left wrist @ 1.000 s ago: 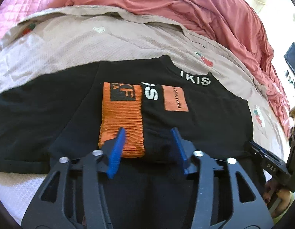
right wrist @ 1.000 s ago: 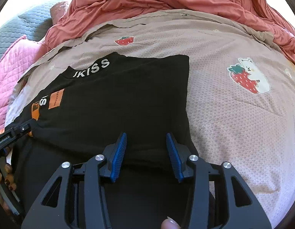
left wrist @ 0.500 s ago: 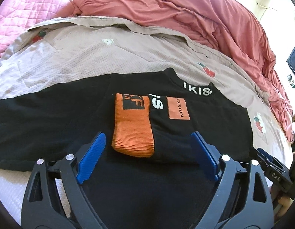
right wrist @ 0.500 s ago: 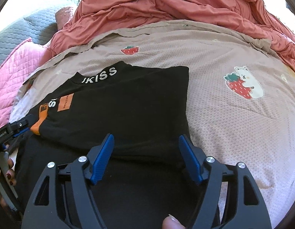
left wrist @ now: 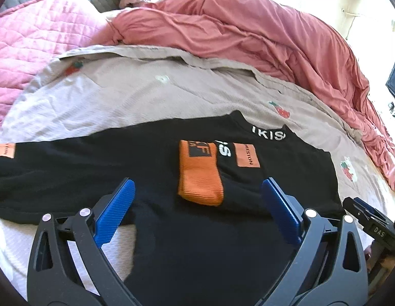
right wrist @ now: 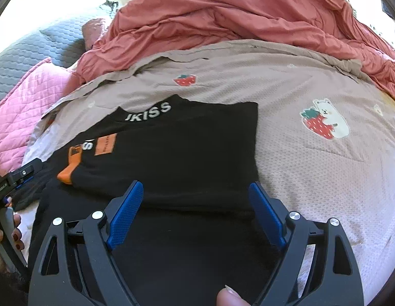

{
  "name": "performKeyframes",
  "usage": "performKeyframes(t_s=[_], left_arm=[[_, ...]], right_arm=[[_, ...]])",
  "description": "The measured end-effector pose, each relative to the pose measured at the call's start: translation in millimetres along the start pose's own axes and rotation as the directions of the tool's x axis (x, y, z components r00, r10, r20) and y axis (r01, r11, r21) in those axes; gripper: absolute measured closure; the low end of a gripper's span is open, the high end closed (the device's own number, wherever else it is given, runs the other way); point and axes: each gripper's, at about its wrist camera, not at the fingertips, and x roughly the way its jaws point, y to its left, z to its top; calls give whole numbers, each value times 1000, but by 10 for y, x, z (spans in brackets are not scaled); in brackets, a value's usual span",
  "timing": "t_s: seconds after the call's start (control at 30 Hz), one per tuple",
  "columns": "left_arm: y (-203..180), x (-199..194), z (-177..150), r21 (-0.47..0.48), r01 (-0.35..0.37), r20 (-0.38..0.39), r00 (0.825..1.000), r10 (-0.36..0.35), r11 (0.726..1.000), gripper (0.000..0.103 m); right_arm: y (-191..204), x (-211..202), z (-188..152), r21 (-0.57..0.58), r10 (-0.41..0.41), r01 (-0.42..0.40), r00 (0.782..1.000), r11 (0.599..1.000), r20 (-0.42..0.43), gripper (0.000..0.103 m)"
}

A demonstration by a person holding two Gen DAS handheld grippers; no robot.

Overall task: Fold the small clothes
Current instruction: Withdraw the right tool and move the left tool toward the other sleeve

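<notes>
Black sweatshirt, orange cuff folded inward, frame centre; left claw, right claw both spread apart, apparently above it.

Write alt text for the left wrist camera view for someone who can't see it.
The open left gripper hovers over a black sweater on a taupe strawberry-print bedspread, one sleeve with an orange cuff folded across its front. A crumpled red duvet lies behind.

Left gripper jaws spread wide; right gripper likewise, nothing gripped
</notes>
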Motion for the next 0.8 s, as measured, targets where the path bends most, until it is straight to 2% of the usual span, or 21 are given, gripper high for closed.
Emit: performKeyframes(t_s=[0.13,0.3,0.4,0.8], left_arm=[[135,-133,-19,-18,-26,26,999,27,999,10],[334,-274,-53,-23,-127,63,990,128,992,10],[437,-314,-79,-28,-163,66,984,165,986,10],[931,-507,-276,-126,-203,58,976,212,971,10]], right_arm=[[180,-68,-2,-39,18,-17,1000,999,18,19],[419,-110,16,-72,51,-49,998,996,31,19],[576,-124,20,-97,71,-67,997,993,34,19],[1180,-146,-95,-209,136,-129,991,969,19,19]])
